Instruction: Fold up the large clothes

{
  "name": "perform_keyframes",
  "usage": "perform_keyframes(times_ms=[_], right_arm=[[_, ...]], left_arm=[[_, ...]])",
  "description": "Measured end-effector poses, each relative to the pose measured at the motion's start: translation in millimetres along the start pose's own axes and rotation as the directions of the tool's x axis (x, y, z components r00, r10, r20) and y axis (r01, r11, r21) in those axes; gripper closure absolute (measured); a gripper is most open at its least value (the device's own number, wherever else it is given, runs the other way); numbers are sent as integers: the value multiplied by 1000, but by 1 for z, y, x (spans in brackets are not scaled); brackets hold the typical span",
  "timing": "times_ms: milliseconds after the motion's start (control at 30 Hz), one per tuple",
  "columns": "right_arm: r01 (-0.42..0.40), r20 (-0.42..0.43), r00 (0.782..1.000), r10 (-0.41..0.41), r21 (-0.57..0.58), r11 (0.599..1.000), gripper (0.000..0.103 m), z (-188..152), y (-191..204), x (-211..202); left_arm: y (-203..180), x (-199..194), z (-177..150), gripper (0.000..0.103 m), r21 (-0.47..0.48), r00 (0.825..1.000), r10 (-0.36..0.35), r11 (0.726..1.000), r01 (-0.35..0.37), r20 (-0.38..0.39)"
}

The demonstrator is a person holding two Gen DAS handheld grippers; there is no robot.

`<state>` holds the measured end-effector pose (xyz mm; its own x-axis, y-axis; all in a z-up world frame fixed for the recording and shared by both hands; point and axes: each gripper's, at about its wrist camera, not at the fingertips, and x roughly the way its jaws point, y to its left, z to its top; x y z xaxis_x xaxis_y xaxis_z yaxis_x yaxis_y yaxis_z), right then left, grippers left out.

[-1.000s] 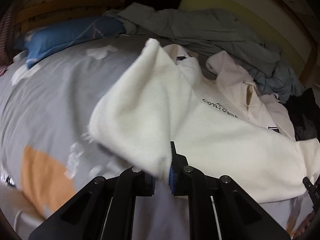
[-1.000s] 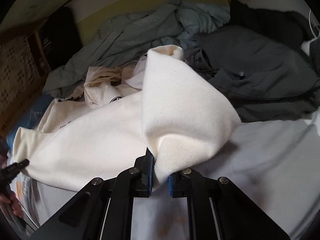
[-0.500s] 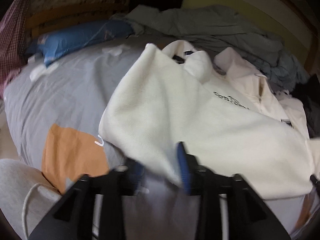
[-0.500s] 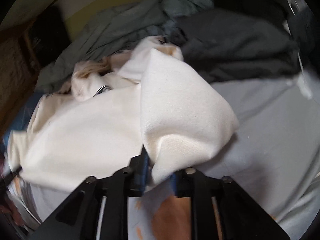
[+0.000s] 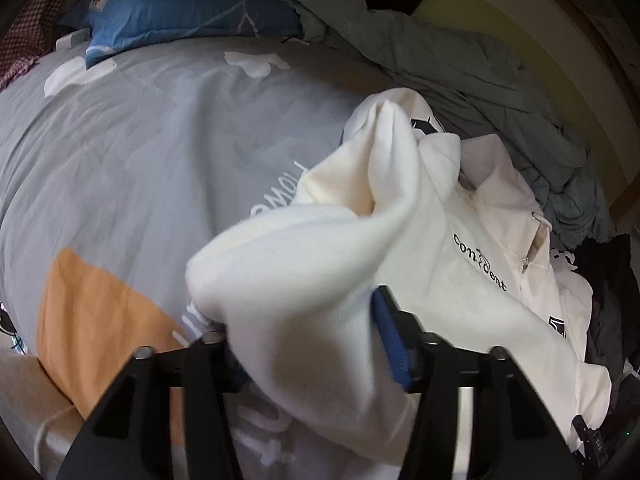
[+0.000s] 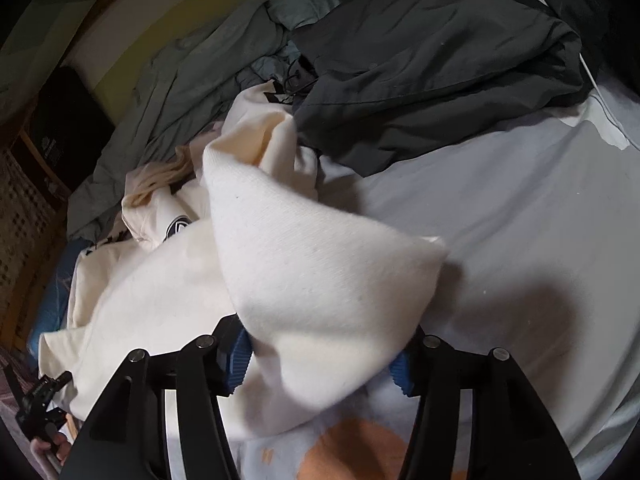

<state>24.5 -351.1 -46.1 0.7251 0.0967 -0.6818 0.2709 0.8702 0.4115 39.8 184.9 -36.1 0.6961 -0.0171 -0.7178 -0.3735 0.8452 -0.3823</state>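
Flopping softly over the grey bed sheet point(image 5: 160, 152), the thick cream fleece sweatshirt point(image 5: 460, 280) is slipping loose between the closing left gripper point(image 5: 312, 344) and the opening right gripper point(image 6: 320, 354), so its hem corners look best to hold.

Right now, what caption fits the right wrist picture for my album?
Right gripper opening around a fold of the cream sweatshirt on the grey bedsheet.

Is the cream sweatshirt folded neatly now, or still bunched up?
Bunched: the cream sweatshirt lies crumpled on the bed, with loose humps of cloth.
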Motion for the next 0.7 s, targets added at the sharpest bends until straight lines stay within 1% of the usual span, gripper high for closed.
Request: perform_keyframes(times_ms=[33, 67, 100, 133, 167, 200, 233, 267, 333, 400, 433, 500, 533, 600, 633, 667, 700], right_arm=[[1, -4, 1000, -2, -9, 1000, 46, 0, 1, 2], [15, 0, 1000, -15, -30, 999, 66, -1, 3, 2], [20, 2, 1000, -20, -63, 998, 79, -4, 6, 1], [55, 25, 998, -52, -126, 990, 86, -9, 17, -3], [92, 72, 994, -81, -165, 982, 90, -13, 25, -12], [118, 119, 988, -96, -194, 974, 90, -17, 31, -23], [135, 162, 981, -104, -198, 971, 91, -21, 34, -35], [136, 186, 977, -102, -182, 974, 91, -24, 34, -45], [103, 208, 975, -80, -105, 989, 91, -30, 22, -65], [121, 205, 974, -97, -109, 987, 92, -40, 17, -72], [149, 185, 975, -122, -141, 979, 91, -48, 16, -68], [194, 148, 974, -169, -176, 965, 90, -54, 18, -55], [203, 142, 973, -180, -175, 963, 90, -54, 16, -51], [195, 132, 976, -175, -152, 969, 85, -50, 12, -49], [201, 136, 974, -181, -152, 968, 78, -50, 9, -52], [216, 148, 970, -194, -152, 965, 68, -49, 8, -54], [241, 167, 962, -216, -151, 959, 61, -48, 9, -58]], left_arm=[[-2, -3, -1, 88, 11, 1000, 9, 1000, -9, 16], [-3, -9, -2, 89, 19, 999, 27, 999, -28, 38], [-8, -17, -4, 90, 35, 996, 52, 998, -54, 70], [-14, -26, -7, 91, 65, 991, 77, 994, -84, 107], [-19, -36, -11, 91, 102, 985, 94, 989, -110, 145], [-23, -47, -16, 91, 139, 977, 108, 981, -134, 184], [-24, -55, -21, 91, 161, 973, 109, 976, -143, 203], [-24, -60, -26, 91, 192, 973, 115, 969, -154, 202], [-19, -67, -36, 91, 239, 977, 129, 956, -168, 172], [-12, -72, -49, 91, 270, 975, 141, 945, -184, 172], [-11, -72, -55, 91, 285, 973, 157, 938, -200, 167], [-12, -66, -57, 90, 294, 971, 181, 930, -220, 153], [-14, -64, -56, 86, 298, 969, 192, 926, -231, 156], [-18, -64, -57, 80, 310, 963, 202, 917, -251, 180], [-20, -66, -60, 72, 313, 959, 204, 914, -259, 199], [-21, -71, -61, 63, 310, 953, 202, 912, -267, 226], [-22, -76, -60, 58, 304, 947, 199, 913, -274, 253]])
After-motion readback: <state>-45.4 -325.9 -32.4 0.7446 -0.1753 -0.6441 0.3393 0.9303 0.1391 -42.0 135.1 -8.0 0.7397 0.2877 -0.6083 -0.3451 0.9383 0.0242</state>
